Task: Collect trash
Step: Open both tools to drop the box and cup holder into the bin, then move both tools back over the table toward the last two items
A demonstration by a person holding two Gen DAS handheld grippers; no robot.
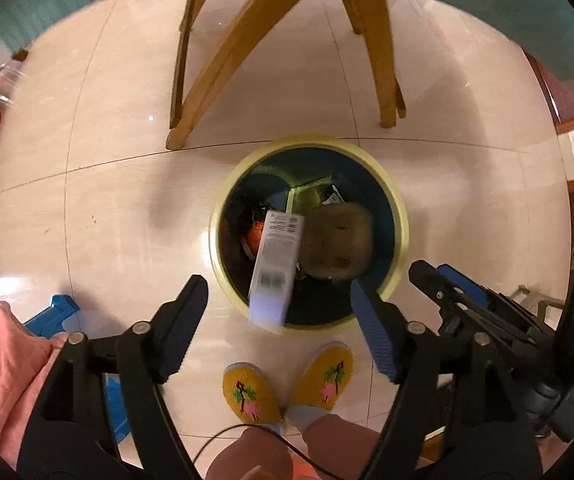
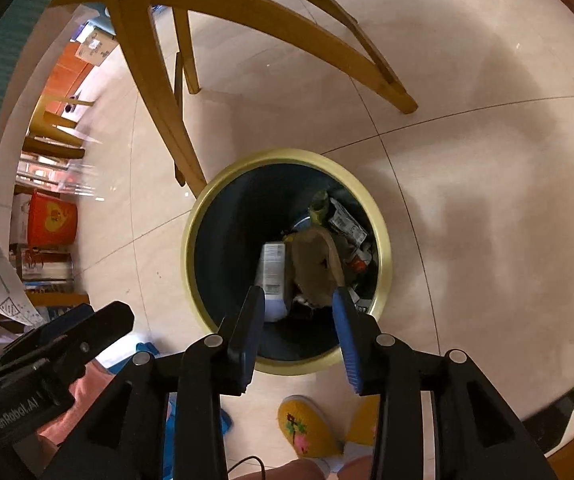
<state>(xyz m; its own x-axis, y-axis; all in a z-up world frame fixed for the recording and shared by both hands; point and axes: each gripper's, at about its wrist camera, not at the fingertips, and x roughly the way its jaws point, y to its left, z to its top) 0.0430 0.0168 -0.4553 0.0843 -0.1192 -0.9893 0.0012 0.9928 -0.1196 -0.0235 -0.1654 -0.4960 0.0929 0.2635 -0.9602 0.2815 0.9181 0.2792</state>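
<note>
We are standing over the round dark-blue waste bin with the pale yellow rim (image 1: 401, 216), both sets of tongs pointed down at its mouth. The left gripper (image 1: 283, 316) has its jaws spread wide with nothing between them, and the right gripper (image 2: 299, 328) stands part-way open, also empty. Just below them, in or over the mouth of the bin, are a white rectangular carton with printed text and a barcode (image 1: 275, 264), blurred and tilted with one end over the near rim, and a crumpled brown paper bag (image 1: 337, 240) beside it; whether they are falling or already resting on the other rubbish we cannot tell. Deeper in the bin we can make out more wrappers and scraps (image 2: 347, 224). So we judge this load as good as delivered: the two pieces are clear of the tongs and at the bin. On the pale tiled floor (image 1: 107, 200) around the bin and the wooden chair legs (image 1: 223, 60) we see no loose litter. Whether more trash waits elsewhere in the room, these views do not show.
</note>
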